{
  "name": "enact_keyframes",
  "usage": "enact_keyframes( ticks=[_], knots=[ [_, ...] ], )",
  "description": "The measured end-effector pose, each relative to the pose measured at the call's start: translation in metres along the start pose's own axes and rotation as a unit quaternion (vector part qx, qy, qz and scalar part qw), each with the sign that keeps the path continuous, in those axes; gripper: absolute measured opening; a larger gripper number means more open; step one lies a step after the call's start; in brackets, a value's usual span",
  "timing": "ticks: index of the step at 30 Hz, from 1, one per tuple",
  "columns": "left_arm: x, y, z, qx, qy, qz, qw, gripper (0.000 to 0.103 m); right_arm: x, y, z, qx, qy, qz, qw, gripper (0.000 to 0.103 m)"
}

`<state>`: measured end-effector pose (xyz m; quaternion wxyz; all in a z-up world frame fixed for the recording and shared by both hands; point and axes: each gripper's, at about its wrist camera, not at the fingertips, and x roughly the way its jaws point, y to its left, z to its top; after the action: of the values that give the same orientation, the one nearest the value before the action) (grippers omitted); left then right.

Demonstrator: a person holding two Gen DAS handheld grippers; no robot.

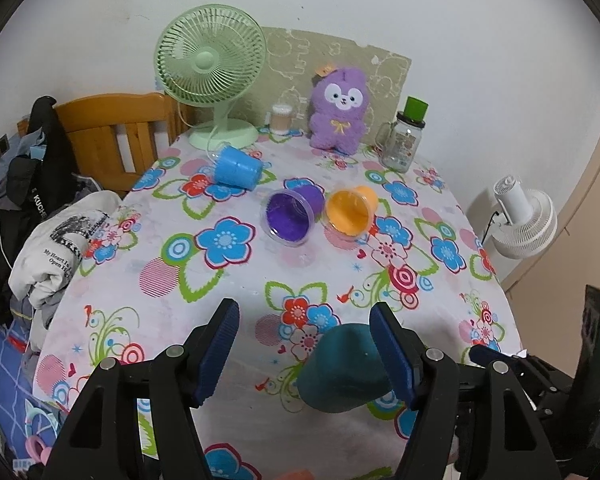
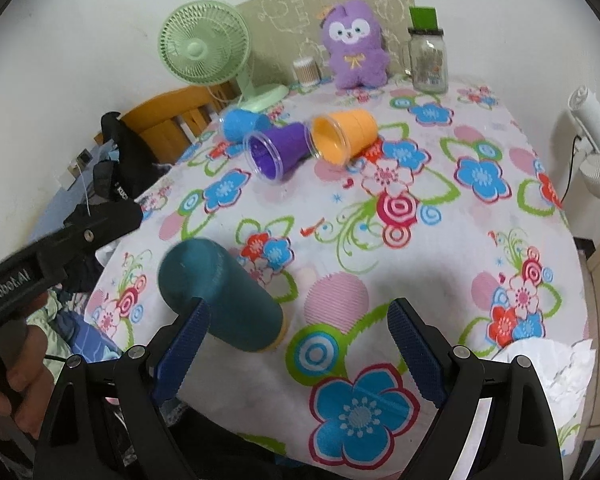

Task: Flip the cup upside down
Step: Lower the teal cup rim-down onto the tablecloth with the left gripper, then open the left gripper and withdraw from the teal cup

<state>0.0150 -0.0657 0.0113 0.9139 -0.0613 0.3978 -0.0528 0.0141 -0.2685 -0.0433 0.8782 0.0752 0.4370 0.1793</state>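
cups: four, teal cup (image 2: 220, 296) nearest; left tongs (image 1: 304, 344) and right tongs (image 2: 300, 344) gape empty.

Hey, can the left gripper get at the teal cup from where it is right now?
Probably yes: the teal cup lies against the open left gripper's right finger, with bare tablecloth around it and nothing blocking.

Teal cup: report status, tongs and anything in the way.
Left tongs open, right tongs open, neither gripping. Teal cup on its side, near edge, by both. Purple cup and orange cup lie farther back, clear.
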Motion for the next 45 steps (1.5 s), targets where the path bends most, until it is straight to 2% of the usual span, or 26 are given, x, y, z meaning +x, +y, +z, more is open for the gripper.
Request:
enact_keyframes(
  ticks=[7,11,23,31,45],
  knots=[
    [-0.009,0.008,0.001,-0.007,-0.016,0.002,0.9999,0.072,-0.006,0.014,0.009,-0.013,-0.018,-0.009,1.000,0.093],
    [-0.014,0.011,0.001,-0.009,-0.024,0.003,0.9997,0.075,-0.009,0.022,0.010,-0.023,-0.026,-0.011,0.999,0.101],
    [-0.029,0.014,0.000,-0.004,-0.050,0.012,0.9987,0.088,-0.032,0.025,0.019,-0.012,-0.070,-0.025,0.997,0.101],
    [-0.037,0.014,0.001,-0.001,-0.066,0.013,0.9978,0.092,-0.046,0.032,0.023,-0.020,-0.096,-0.032,0.995,0.101],
    [-0.043,0.017,0.001,-0.002,-0.077,0.016,0.9969,0.094,-0.050,0.037,0.025,-0.029,-0.103,-0.030,0.994,0.101]
  ],
)
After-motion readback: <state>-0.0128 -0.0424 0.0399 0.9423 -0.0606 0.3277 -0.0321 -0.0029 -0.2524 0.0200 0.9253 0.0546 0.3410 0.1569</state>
